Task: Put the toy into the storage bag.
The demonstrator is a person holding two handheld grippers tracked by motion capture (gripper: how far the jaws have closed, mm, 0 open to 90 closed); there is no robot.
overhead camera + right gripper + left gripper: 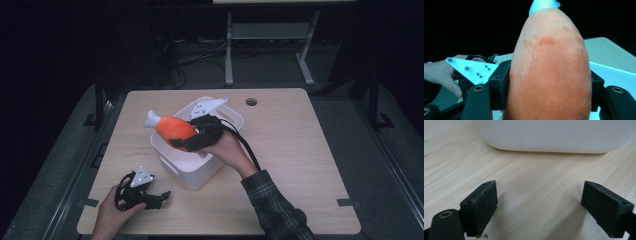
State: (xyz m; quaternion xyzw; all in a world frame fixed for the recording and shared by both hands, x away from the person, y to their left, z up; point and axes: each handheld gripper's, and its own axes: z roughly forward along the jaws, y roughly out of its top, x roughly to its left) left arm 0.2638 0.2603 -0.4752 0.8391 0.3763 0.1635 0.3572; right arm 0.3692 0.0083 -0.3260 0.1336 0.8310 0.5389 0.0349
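While the left hand-held gripper [159,196] is rested on the table [300,150] just beside the white bin [192,175], its jaws are spread apart with nothing between them. The orange plush drumstick [175,128] is clamped at its thick end by the right hand-held gripper [192,141] and is held tilted above the bin's open top, white tip pointing up-left.

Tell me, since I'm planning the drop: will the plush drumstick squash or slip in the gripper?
The drumstick looks fuzzy and soft, so it probably squashes without slipping. The right gripper holds it tilted over the bin, so it seems light.
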